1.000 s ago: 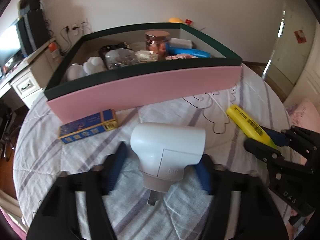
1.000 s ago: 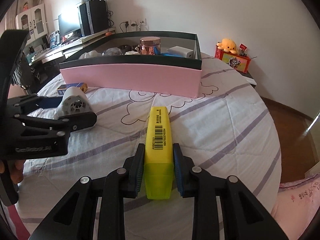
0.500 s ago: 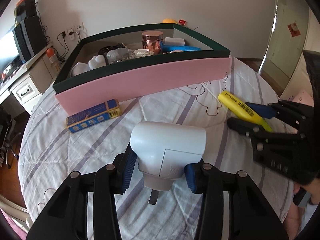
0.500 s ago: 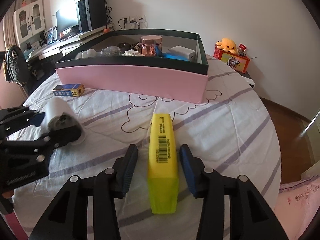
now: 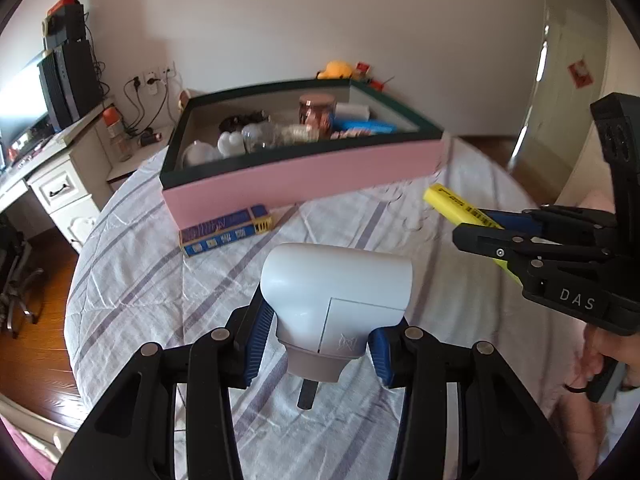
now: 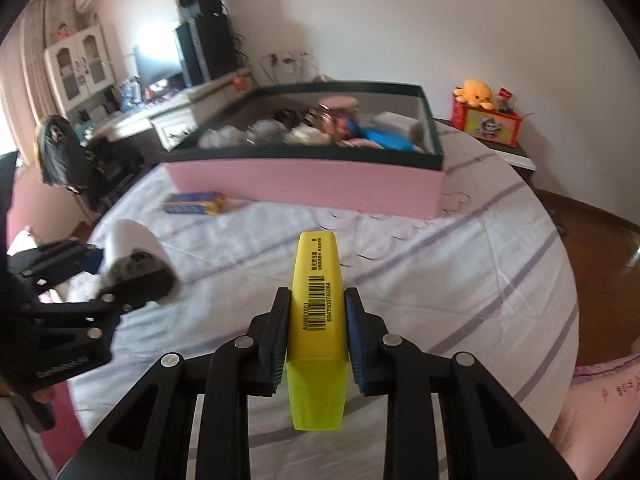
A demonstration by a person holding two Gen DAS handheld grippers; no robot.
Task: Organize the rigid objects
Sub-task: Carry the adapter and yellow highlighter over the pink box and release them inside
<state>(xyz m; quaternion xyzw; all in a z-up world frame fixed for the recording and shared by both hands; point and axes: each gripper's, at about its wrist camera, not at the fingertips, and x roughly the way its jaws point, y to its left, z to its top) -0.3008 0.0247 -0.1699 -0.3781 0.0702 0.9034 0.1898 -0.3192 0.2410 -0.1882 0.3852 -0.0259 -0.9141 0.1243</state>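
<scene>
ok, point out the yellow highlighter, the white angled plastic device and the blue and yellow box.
yellow highlighter (image 6: 316,288): right wrist view, barcode label.
white angled plastic device (image 5: 336,276): left wrist view, rounded top.
blue and yellow box (image 5: 224,232): left wrist view, blue side face.

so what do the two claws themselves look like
Both are matte black plastic linkages with round silver pivot pins and ribbed blue pads. The left claw shows cut-out slots in its arms. The right claw looks the same, with pale raised "DAS" lettering on its side.

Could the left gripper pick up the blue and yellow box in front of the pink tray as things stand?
Probably not yet. The left gripper is shut on the white hair dryer, so its jaws are taken. The blue and yellow box lies unobstructed on the striped cloth by the pink tray.
</scene>
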